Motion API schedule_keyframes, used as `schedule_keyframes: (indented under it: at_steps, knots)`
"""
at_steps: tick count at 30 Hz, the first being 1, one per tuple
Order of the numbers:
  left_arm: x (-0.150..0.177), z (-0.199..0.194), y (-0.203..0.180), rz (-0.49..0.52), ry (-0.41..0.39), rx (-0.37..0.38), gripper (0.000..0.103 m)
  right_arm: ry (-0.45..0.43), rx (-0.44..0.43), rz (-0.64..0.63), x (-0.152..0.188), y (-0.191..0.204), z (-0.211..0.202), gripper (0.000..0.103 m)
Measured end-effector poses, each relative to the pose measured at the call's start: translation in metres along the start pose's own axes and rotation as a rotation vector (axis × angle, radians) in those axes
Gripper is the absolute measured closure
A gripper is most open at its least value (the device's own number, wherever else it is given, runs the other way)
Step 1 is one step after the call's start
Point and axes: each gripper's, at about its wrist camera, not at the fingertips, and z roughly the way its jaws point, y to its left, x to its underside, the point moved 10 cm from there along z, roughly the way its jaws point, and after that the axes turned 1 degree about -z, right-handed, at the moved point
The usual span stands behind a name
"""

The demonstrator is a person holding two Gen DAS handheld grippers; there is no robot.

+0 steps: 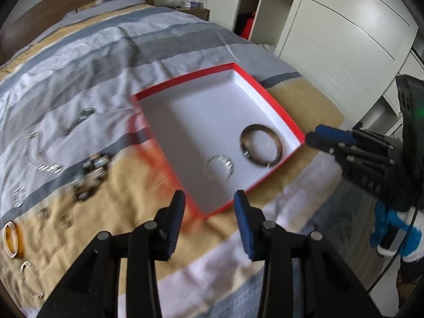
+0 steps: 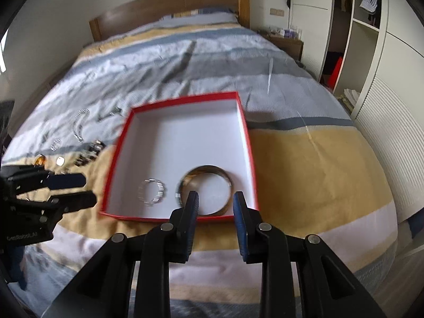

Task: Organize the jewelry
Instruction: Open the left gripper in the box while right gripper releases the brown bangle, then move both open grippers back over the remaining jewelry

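Each camera sits behind its own claw, looking down and forward, close above the bed (image 2: 304, 153). Both see the red box (image 1: 267, 98) just past the claws.

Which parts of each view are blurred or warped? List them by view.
Left wrist view: motion smear on the red box near edge and the loose jewelry on the bedspread; fisheye bends the wardrobe. Right wrist view: box rim and dark bangle are soft, headboard curves, corners vignette black.
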Motion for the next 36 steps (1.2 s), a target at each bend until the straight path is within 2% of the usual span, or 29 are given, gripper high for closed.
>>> schedule_keyframes:
  at_steps: [9,16,25,36]
  knots:
    - [0.05,-0.102,0.105,-0.165,-0.116,-0.169,0.063,-0.087,-0.115,-0.064,-0.002,0.082,-0.048,0.076]
    - [0.122,-0.151,0.184,-0.31,-0.132,-0.258,0.063,-0.109,-0.169,-0.1,0.001,0.131,-0.064,0.076]
    - [0.178,-0.173,0.244,-0.429,-0.153,-0.306,0.063,-0.079,-0.237,-0.149,0.012,0.184,-0.061,0.076]
    - [0.213,-0.146,0.283,-0.525,-0.102,-0.302,0.063,0.009,-0.303,-0.207,0.024,0.229,-0.022,0.076]
